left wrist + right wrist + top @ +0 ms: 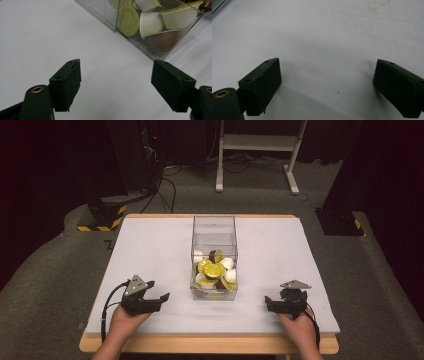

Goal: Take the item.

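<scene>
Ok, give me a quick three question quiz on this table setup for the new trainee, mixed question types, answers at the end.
1. True or false: the left gripper is shut on a capsule.
2. Multiple choice: where are the coffee capsules? A) scattered on the white mat B) inside the clear box C) in the right gripper
3. Fill in: the right gripper has its jaws ___ above the white mat.

Key
1. False; its jaws stand apart with nothing between them.
2. B
3. open
</scene>
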`<state>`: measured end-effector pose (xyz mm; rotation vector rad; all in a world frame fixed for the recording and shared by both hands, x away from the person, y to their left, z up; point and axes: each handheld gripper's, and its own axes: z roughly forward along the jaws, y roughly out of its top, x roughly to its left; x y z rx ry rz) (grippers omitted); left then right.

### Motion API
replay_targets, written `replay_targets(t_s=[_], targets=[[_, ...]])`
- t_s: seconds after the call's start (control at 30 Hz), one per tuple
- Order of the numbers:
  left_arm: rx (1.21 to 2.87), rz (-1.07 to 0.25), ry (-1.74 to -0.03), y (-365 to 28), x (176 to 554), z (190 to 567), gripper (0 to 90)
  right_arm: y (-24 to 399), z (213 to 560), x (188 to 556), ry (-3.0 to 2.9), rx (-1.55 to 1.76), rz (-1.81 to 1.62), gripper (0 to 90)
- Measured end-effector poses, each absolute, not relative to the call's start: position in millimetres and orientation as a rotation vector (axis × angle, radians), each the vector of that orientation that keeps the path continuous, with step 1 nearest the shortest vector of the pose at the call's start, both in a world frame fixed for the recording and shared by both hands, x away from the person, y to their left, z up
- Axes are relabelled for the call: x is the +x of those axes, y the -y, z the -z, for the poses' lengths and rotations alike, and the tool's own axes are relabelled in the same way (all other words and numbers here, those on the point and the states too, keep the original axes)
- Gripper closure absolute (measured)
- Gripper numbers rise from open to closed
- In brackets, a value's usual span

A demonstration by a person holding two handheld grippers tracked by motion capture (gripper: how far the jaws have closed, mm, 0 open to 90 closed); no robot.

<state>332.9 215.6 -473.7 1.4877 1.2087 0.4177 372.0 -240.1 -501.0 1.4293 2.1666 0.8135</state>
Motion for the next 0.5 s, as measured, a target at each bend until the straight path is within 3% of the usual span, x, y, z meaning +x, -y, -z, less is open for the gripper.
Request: replay_targets(t_s=[0.5], targets=[[1.5,-0.408,-1.157,-199,330,459,23.3,243,504,372,-2.163,1.392,-0.862,7.6]])
